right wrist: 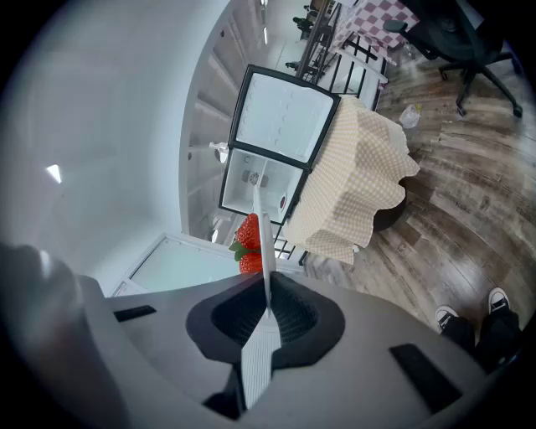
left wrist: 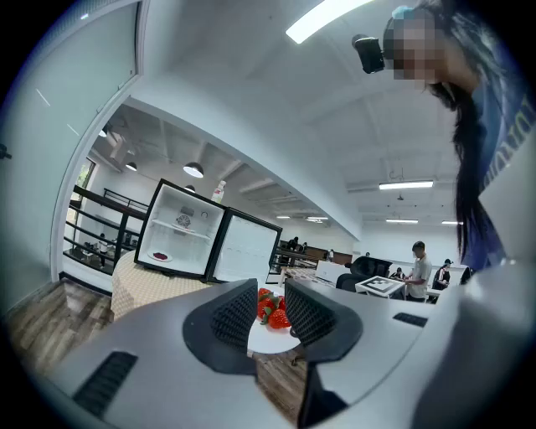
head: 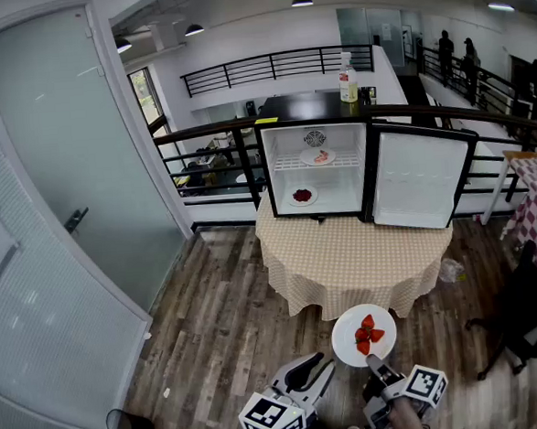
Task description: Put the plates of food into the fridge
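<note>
While R gripper clamps strawberry plate rim, L gripper jaws apart.

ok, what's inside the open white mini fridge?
Open white mini fridge: one white plate with pinkish food on the wire shelf, a second plate with dark red food on its floor. Nothing blocks the view; foods too small to identify.

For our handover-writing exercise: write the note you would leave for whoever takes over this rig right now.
Right hand-held gripper: shut on the rim of the strawberry plate.
Left hand-held gripper: open, empty.
Fridge stands on the table ahead, door open.
Done: two plates inside, the upper-shelf plate and the bottom plate.
Left: carry the strawberry plate over and set it inside.
</note>
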`<move>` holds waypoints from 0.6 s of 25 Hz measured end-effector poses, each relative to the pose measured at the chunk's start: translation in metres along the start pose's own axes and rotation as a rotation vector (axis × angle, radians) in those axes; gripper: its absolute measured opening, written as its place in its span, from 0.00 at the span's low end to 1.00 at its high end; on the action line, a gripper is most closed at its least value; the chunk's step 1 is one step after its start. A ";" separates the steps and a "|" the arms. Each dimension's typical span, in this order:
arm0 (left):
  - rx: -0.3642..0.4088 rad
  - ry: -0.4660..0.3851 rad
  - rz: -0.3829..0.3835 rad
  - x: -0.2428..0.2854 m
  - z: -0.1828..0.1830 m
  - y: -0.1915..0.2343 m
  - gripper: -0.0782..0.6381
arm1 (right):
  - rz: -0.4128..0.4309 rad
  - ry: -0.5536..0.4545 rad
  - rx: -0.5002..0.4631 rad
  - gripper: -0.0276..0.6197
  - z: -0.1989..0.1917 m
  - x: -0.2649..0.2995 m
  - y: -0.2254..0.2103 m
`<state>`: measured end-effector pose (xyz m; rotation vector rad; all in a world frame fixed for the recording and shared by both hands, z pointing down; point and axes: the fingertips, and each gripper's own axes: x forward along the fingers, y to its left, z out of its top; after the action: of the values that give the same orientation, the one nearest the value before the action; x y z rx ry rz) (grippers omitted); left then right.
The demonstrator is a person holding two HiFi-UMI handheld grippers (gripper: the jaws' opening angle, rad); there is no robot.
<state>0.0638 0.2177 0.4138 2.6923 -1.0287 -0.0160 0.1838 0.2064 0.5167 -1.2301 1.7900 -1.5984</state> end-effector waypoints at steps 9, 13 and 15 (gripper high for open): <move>-0.001 0.009 -0.008 0.007 0.004 0.027 0.26 | 0.002 -0.003 -0.015 0.08 0.003 0.028 0.006; -0.001 0.006 -0.019 0.009 0.013 0.044 0.26 | -0.002 -0.001 -0.019 0.08 0.002 0.045 0.011; 0.001 0.003 -0.025 0.011 0.017 0.054 0.26 | -0.005 -0.004 -0.021 0.08 0.001 0.054 0.012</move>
<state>0.0353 0.1675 0.4117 2.7051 -0.9940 -0.0168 0.1536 0.1601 0.5171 -1.2471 1.8069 -1.5826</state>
